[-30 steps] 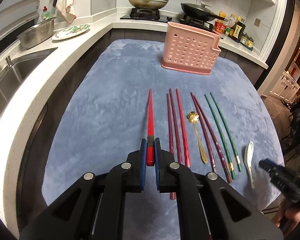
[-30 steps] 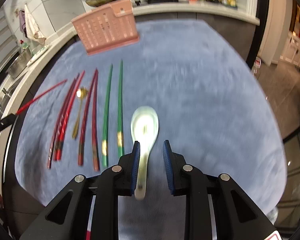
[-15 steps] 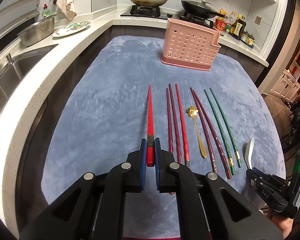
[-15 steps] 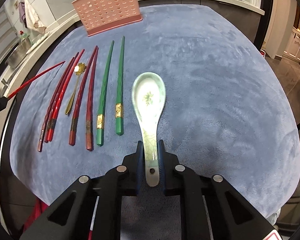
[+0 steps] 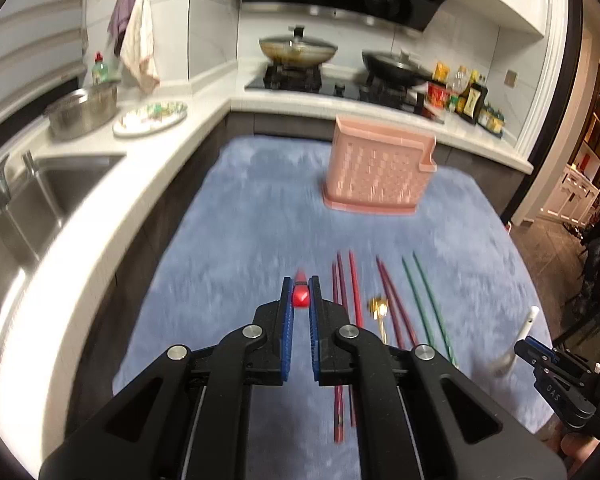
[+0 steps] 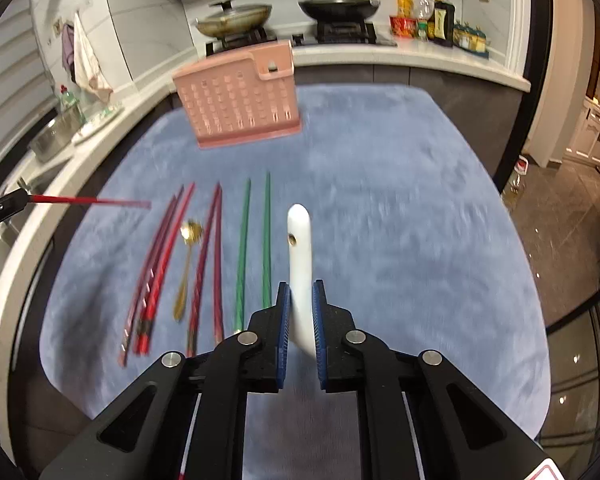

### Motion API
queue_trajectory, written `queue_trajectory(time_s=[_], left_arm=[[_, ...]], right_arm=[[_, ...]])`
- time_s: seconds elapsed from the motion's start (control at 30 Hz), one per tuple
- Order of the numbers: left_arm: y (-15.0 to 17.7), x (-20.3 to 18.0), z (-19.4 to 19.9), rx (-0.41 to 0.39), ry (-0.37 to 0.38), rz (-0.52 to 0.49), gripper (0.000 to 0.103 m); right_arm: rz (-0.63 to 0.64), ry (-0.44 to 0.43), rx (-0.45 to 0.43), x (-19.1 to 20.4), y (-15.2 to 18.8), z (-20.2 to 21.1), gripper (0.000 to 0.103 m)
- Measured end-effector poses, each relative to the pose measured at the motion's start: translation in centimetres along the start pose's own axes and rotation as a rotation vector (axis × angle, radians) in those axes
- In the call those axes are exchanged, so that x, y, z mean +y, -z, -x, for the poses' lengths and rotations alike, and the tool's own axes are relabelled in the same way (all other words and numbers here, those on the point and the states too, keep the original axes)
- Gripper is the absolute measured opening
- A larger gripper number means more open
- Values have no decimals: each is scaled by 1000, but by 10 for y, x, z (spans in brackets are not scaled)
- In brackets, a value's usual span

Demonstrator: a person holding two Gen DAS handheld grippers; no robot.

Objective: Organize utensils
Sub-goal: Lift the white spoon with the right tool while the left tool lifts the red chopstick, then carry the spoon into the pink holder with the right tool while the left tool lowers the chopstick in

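**Both claws lift their utensils off the bench**

The left claw (image 5: 300,300) stays clenched on the red chopstick (image 5: 301,295). A second ago the stick lay flat ahead of its tips; it now hangs clear of the blue cloth (image 5: 240,240), seen end-on between the pads. The right claw (image 6: 300,300) has just been closing, and its pads now grasp the white ceramic spoon (image 6: 300,256), which earlier lay on the cloth and is now raised, handle pointing away from the claw.

Just left of the right claw, the green chopsticks (image 6: 244,248), dark red chopsticks (image 6: 212,256), gold spoon (image 6: 186,256) and remaining red chopsticks (image 6: 160,256) lie in a row on the cloth. Farther ahead of both claws stands the pink utensil holder (image 6: 240,104), upright; its inside is not visible. Beyond it, the bench (image 5: 300,100) carries two lidded pans (image 5: 298,48).
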State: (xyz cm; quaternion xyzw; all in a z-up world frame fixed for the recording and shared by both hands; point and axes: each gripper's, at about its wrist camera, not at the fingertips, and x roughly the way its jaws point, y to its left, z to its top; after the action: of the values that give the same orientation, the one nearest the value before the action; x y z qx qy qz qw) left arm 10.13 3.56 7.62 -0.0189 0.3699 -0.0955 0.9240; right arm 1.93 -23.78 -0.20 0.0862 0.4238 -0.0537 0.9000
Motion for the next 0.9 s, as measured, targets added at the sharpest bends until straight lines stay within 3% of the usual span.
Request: queue_trajectory(time_s=[0.17, 0.4, 0.53, 0.67, 0.9], left_arm=[[-42, -3, 4, -70, 14, -2, 7], [-96, -11, 11, -159, 45, -2, 7], [-104, -14, 14, -182, 45, -11, 7], [-103, -9, 10, -169, 47, 4, 7], [-101, -2, 9, -157, 41, 26, 7]], right_arm=[[-3, -33, -39, 2, -33, 2, 1], [14, -39, -113, 7, -73, 1, 1], [-7, -16, -105, -2, -76, -9, 1], [-70, 34, -72, -26, -65, -25, 24], [-235, 48, 39, -88, -51, -72, 30]])
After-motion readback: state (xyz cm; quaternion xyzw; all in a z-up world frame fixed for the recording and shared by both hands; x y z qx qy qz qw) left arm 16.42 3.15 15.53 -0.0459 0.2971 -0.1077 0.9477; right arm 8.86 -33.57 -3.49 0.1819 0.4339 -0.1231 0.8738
